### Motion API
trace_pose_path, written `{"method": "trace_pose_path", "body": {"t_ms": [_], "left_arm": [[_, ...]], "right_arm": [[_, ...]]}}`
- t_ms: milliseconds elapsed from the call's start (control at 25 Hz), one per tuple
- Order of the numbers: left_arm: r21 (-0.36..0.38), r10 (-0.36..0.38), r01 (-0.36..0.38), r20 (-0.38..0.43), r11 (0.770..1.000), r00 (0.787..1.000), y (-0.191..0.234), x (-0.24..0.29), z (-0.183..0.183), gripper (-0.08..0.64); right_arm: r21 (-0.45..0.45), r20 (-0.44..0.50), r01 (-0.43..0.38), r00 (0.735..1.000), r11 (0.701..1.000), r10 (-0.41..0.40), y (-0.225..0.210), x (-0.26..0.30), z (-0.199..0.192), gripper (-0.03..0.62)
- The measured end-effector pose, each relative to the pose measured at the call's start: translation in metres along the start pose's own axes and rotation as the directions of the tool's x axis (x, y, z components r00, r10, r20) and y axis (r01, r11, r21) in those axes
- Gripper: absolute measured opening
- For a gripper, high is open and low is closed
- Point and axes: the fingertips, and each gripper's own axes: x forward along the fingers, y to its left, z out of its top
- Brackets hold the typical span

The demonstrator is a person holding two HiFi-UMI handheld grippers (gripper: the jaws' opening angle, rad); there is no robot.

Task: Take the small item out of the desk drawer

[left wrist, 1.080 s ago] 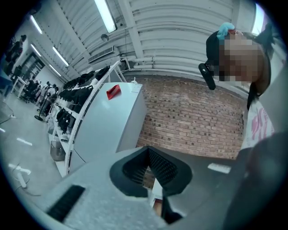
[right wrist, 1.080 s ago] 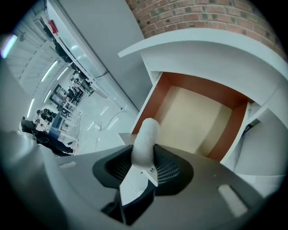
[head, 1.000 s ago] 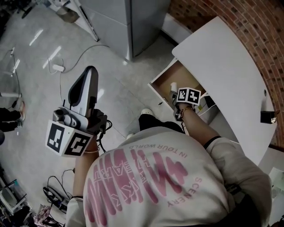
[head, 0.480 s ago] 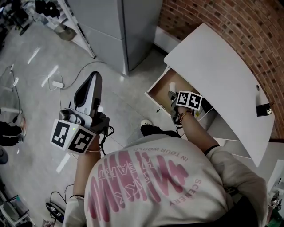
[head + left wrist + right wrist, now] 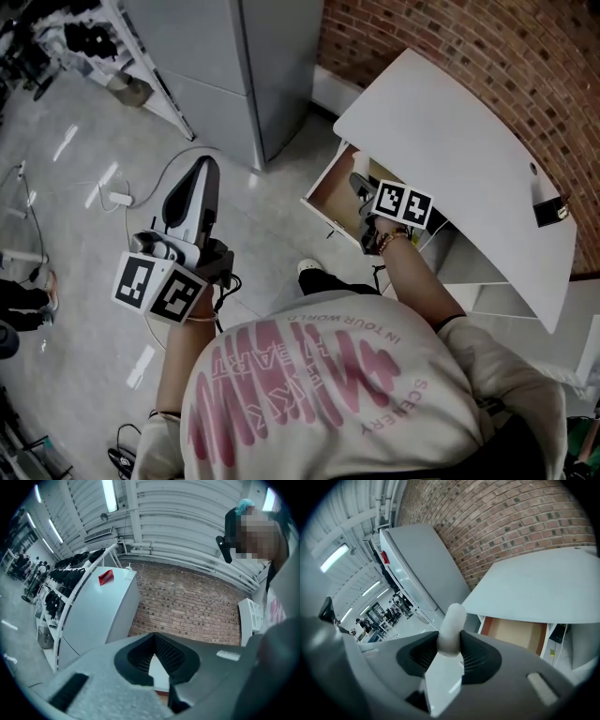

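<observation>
Item (image 5: 452,620): small, white, rounded, clamped between the pads of the right tongs (image 5: 449,641), with its top sticking out past the tips. The jaws are partly closed and grip it on both sides. In the head view the right tongs are over the open drawer (image 5: 326,192), which juts out from under the left edge of the white surface (image 5: 450,141). The item is too small to pick out there. In the right gripper view the drawer's wood interior lies beyond and to the right, and the item is clear of it. Left tongs (image 5: 153,641) are closed tip to tip with nothing in them. They are well left of the drawer, over the floor (image 5: 75,169), pointing toward the far grey cabinet (image 5: 234,75).
</observation>
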Motion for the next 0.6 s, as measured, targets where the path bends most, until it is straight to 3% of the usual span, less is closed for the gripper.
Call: {"method": "trace_pose_path", "body": {"t_ms": [600], "left_arm": [[0.010, -0.021, 0.021, 0.012, 1.000, 1.000, -0.021, -0.028, 0.006, 0.002]], "right_arm": [[-0.156, 0.185, -0.096, 0.975, 0.983, 0.125, 0.077, -0.063, 0.052, 0.153]]}}
